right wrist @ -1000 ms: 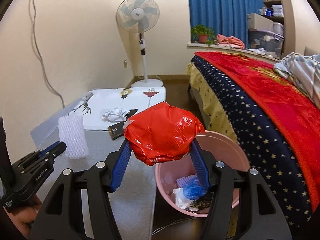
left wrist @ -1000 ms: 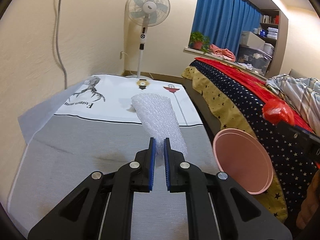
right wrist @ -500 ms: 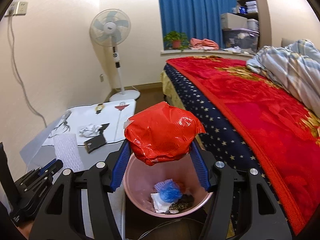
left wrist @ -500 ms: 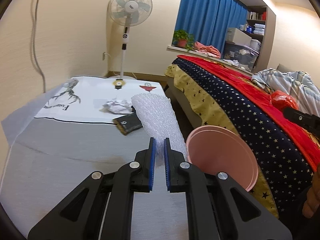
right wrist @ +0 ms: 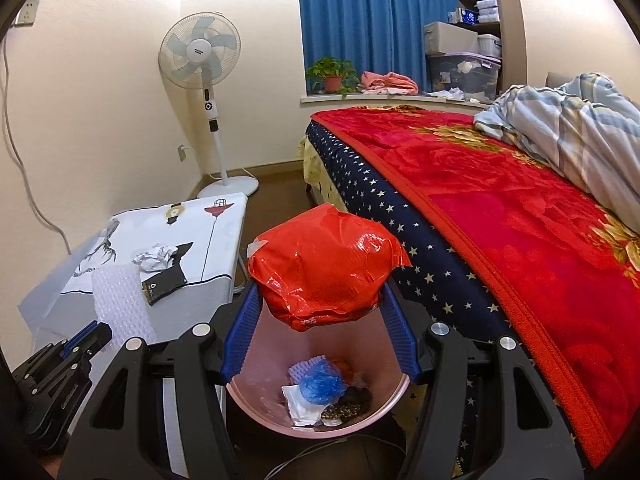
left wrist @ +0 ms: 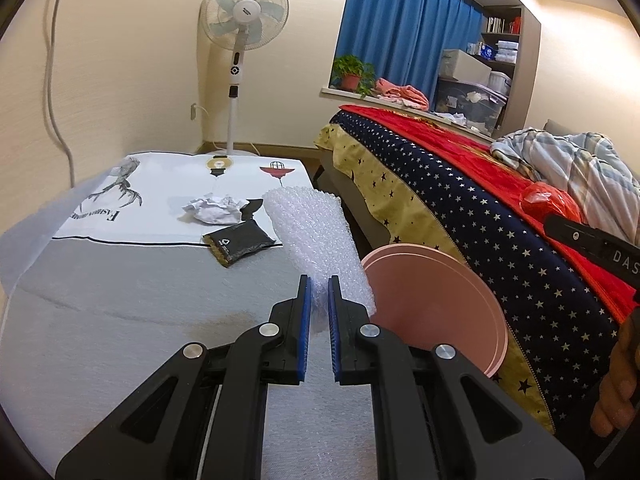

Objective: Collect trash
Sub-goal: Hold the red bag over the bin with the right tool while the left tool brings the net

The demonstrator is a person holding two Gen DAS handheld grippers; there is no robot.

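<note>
Trash is in both grippers now. The right gripper (right wrist: 320, 300) holds a red crumpled plastic bag (right wrist: 324, 268) between its blue pads, the jaws standing fairly wide around it, and the bag hangs directly above the pink bin (right wrist: 256, 360). Inside the bin lie a blue wad (right wrist: 322, 384), some white paper and dark scraps. The left gripper (left wrist: 318, 312) has its jaws almost closed on the near end of a white bubble wrap roll (left wrist: 316, 236); from the pads the roll points toward 12 o'clock over the table (left wrist: 100, 320). In the left wrist view the bin is at about 3 o'clock from this gripper, just beside the table edge. On the table, at 11 o'clock from the left gripper, a black pouch (left wrist: 240, 242) lies flat, and just behind it sits a crumpled white paper (left wrist: 214, 210). The bed with the red blanket (right wrist: 500, 208) stands at the right of the bin. A standing fan (left wrist: 244, 12) is in the far corner.
</note>
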